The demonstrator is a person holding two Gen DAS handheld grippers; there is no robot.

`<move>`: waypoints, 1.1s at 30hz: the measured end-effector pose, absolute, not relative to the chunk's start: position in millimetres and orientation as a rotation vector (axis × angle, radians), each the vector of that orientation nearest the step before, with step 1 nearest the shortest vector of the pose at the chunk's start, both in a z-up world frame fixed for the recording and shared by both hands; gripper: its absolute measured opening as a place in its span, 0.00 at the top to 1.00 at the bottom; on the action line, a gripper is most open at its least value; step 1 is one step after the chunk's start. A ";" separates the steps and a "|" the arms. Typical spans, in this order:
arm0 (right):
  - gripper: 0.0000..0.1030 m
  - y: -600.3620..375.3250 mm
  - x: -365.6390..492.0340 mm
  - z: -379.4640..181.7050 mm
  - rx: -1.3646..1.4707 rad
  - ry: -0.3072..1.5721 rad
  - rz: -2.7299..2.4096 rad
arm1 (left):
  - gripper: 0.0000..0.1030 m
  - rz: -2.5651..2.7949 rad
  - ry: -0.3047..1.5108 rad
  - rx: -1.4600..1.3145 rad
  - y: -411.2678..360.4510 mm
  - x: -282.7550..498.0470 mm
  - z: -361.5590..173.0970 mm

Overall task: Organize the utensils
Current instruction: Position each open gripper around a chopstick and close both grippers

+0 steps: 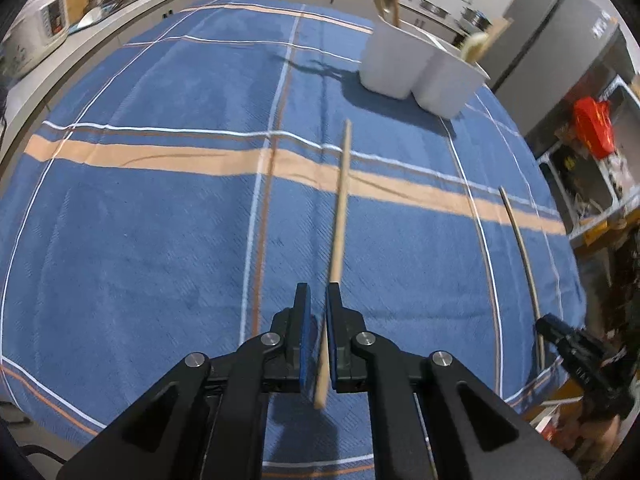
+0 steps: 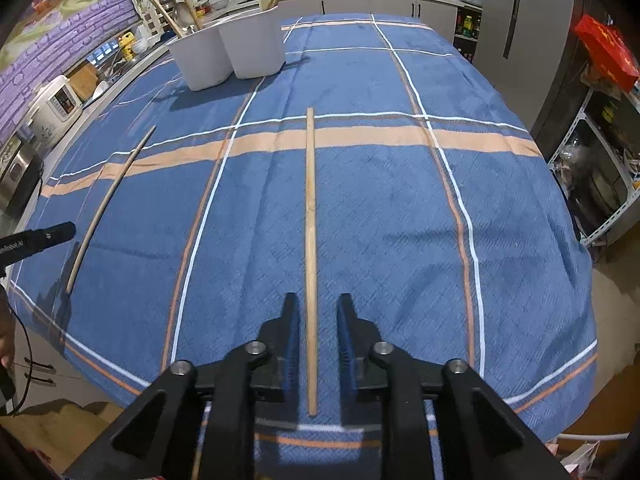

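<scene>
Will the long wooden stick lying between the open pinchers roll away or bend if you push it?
The chopstick looks thin and straight, so it is probably stiff and light. Its slim shape suggests that it could roll sideways, though the woven tablecloth would likely slow it. The right gripper stands open around it.

Table covered by a blue plaid cloth (image 2: 400,220) with orange and white stripes. On the cloth lie one chopstick (image 2: 311,256) and, at the far end, a white two-compartment utensil holder (image 2: 228,56) holding utensils.

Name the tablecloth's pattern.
Blue tablecloth with peach and white plaid stripes, best seen in the right wrist view.
</scene>
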State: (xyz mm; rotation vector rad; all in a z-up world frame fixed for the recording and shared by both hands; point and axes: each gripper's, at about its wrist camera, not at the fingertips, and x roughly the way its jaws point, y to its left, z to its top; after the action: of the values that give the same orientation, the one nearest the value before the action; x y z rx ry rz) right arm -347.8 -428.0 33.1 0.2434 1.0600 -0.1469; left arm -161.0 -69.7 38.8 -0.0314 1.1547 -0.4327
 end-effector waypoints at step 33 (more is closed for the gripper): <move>0.75 -445.8 -264.7 32.6 0.240 1.047 -0.321 | 0.74 -0.505 1.179 0.364 -184.9 -76.8 23.1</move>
State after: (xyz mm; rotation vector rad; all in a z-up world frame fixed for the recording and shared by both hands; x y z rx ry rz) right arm -264.7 -445.8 32.6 0.2395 1.0475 -0.3211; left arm -76.8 -184.9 23.1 0.3635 1.1794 -0.5046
